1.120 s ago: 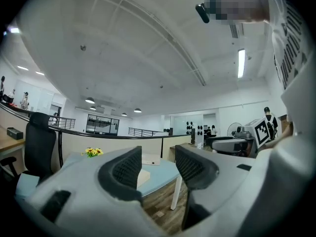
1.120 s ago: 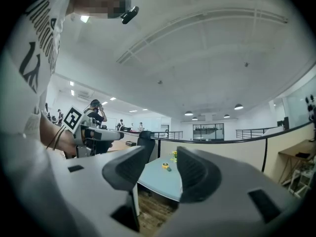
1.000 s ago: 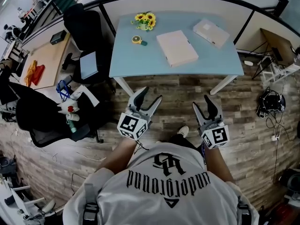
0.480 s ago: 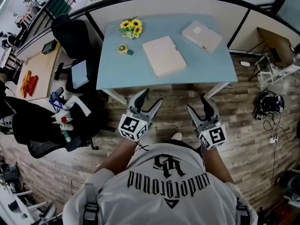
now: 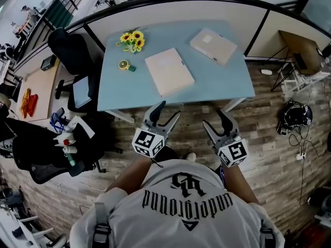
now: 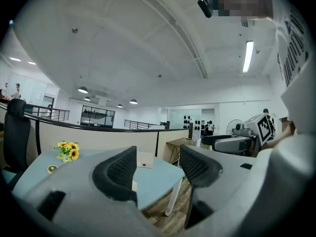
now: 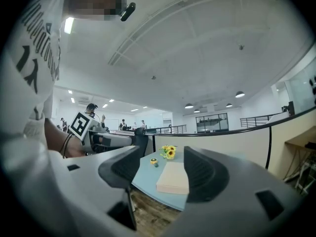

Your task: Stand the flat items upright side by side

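Two flat beige items lie on the light blue table [image 5: 129, 89]: a larger one [image 5: 169, 71] near the middle and a smaller one [image 5: 213, 46] at the back right. My left gripper [image 5: 169, 110] and right gripper [image 5: 213, 118] hover just short of the table's front edge, both open and empty. Between the jaws of the left gripper [image 6: 159, 164] shows the smaller item [image 6: 145, 159]. Between the jaws of the right gripper [image 7: 159, 167] shows the larger item [image 7: 174, 177], lying flat.
Sunflowers [image 5: 132, 39] and a small yellow tape roll [image 5: 124, 65] sit at the table's back left. A curved partition [image 5: 170, 9] runs behind the table. Black office chairs [image 5: 70, 53] stand to the left, and a cable heap [image 5: 294, 115] lies on the wooden floor at right.
The person has walked toward the table, so both grippers are now close to its front edge. The right gripper's jaws stand a little wider.
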The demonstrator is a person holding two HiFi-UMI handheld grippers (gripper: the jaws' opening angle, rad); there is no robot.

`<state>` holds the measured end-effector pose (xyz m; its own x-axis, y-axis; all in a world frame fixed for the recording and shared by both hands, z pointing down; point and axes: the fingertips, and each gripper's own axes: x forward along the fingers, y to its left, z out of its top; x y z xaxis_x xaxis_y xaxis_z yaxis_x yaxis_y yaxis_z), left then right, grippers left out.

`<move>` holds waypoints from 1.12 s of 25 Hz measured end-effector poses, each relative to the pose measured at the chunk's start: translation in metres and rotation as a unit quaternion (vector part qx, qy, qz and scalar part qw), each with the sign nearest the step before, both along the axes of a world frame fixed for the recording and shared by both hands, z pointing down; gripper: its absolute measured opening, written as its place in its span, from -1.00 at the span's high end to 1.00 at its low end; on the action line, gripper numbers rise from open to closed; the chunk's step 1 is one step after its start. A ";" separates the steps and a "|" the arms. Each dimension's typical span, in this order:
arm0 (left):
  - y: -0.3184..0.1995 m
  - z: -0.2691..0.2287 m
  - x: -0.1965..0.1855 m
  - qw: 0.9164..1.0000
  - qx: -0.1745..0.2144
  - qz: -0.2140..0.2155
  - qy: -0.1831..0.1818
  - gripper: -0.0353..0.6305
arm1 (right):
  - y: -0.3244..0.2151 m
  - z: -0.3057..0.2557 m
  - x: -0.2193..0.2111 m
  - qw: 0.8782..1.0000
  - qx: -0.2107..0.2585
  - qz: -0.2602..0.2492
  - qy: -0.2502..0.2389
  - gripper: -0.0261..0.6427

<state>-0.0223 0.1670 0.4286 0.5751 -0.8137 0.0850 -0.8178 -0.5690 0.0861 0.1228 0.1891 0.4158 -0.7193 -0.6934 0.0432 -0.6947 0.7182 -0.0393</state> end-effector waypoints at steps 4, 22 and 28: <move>-0.024 0.003 0.001 1.000 -0.003 -0.003 0.005 0.04 | -0.020 0.006 -0.001 1.000 -0.009 -0.004 0.002 0.10; -0.184 0.012 -0.086 0.999 -0.029 -0.003 0.011 0.04 | -0.178 -0.002 -0.107 0.999 -0.018 -0.026 0.019 0.09; -0.208 0.017 -0.137 0.999 -0.035 -0.002 0.003 0.04 | -0.216 0.002 -0.165 0.999 -0.021 -0.031 0.019 0.09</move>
<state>-0.1590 -0.0412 0.4461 0.5723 -0.8082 0.1387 -0.8195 -0.5578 0.1312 -0.0421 -0.0265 0.4173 -0.7585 -0.6440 0.0997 -0.6499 0.7587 -0.0440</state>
